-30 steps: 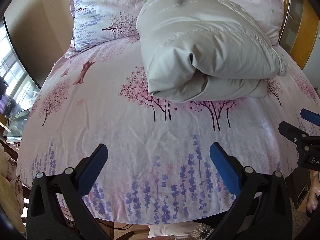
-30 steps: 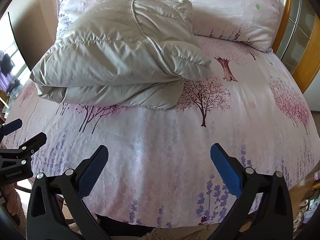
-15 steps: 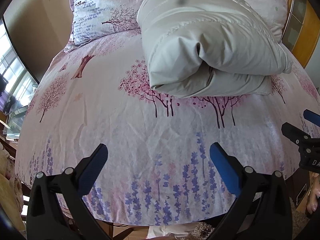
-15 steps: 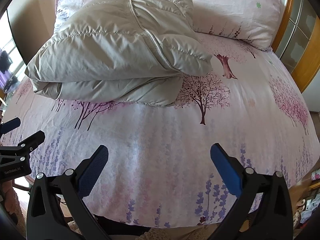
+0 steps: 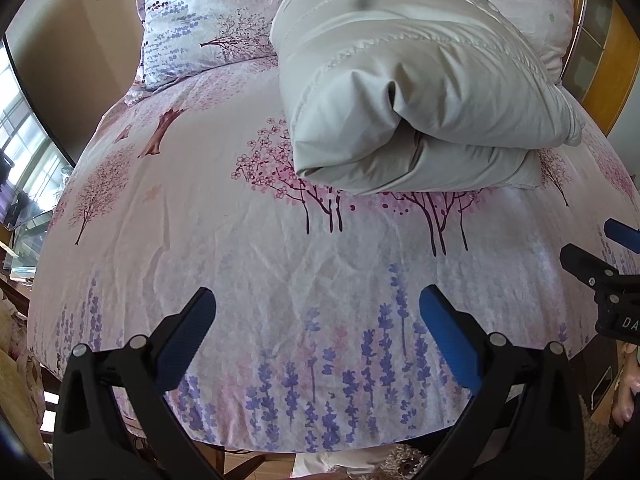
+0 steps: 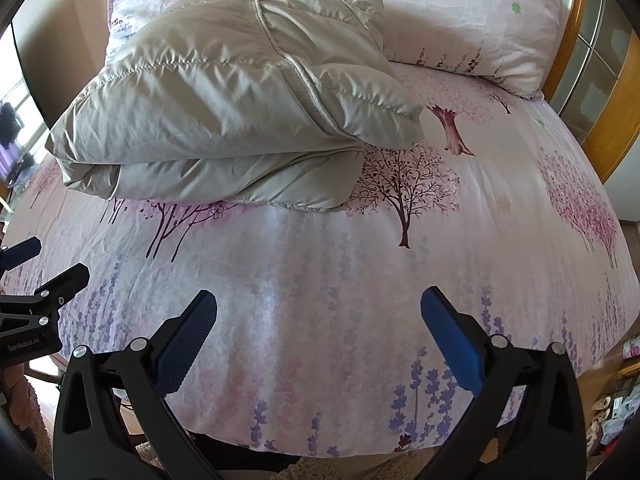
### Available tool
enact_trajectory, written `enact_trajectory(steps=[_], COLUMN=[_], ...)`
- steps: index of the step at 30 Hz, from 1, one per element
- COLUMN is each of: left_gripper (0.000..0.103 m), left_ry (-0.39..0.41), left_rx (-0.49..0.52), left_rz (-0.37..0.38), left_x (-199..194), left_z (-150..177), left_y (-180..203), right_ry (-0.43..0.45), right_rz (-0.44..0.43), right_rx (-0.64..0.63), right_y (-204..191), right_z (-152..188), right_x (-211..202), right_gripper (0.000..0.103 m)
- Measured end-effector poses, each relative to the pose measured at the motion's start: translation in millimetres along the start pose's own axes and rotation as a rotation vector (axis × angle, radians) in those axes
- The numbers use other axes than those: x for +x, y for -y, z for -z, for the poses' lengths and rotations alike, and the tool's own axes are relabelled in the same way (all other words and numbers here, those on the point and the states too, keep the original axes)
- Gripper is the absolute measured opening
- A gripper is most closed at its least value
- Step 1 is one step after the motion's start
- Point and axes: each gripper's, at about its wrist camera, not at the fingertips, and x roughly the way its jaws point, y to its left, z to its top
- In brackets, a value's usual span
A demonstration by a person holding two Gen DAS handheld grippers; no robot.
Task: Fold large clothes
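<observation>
Bed (image 5: 208, 216) with pink cotton sheet printed with trees and lavender sprigs fills both views; near edge of the mattress runs just ahead of both tools. Sheet lightly creased, otherwise flat.

Room: tan wall (image 5: 84, 64) at left, window (image 5: 24, 152) at far left, orange wooden frame with glass panes (image 6: 600, 92) at right behind the head of the bed.

Two pillows in matching pink print lie at the head: one at left (image 5: 200, 20), one at right (image 6: 472, 28).

Task item: pale grey quilted padded jacket (image 6: 240, 108), folded into a thick bundle of stacked layers, resting on the sheet toward the head of the bed, its far side against the pillows. Folded edge faces the cameras; stitched seam runs across the top layer. In the left wrist view it sits right of centre (image 5: 416, 92).

Open room: broad bare band of sheet between the bundle and the near bed edge; more free sheet on the bundle's right in the right wrist view.

Left tool (image 5: 318, 332): black arms, blue pads spread wide, holding nothing, over the near edge, apart from the jacket.
Right tool (image 6: 319, 334): same, spread wide, empty.
</observation>
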Motion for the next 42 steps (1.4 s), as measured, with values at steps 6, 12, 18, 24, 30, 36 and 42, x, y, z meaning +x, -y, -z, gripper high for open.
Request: enact_trajectory(steps=[6,12,18,24,30,36,42], left_gripper=[0.101,0.101,0.101,0.101,0.101,0.101,0.101], left_ry=[0.000,-0.001,0.000,-0.004,-0.006,-0.001,-0.002], left_rx=[-0.001,-0.002,-0.002,-0.004,-0.006,-0.004,-0.005], left_rz=[0.001,0.004,0.003,0.004,0.007,0.008,0.009], left_x=[0.2,0.1,0.1,0.8,1.2,1.2,1.2], left_z=[-0.1,-0.2,-0.4,-0.6,-0.7,-0.7,-0.8], left_y=[-0.5,-0.4,-0.6,-0.1,0.0,0.7,1.7], right_ry=[-0.001,-0.002,0.000,-0.001,-0.005,-0.005,-0.005], right_rz=[0.001,-0.001,0.000,0.000,-0.004,-0.004,-0.003], right_rx=[0.001,0.002,0.001,0.002,0.006,0.005,0.006], right_y=[0.5,2.1,2.0,1.9,2.0,2.0,1.6], right_z=[0.3,0.5,0.2,0.4,-1.5,-1.3,-1.4], right_x=[0.6,1.1,1.0,1.2,2.1,2.4,2.4], right_gripper=[0.102,0.102,0.102,0.102,0.102,0.102,0.102])
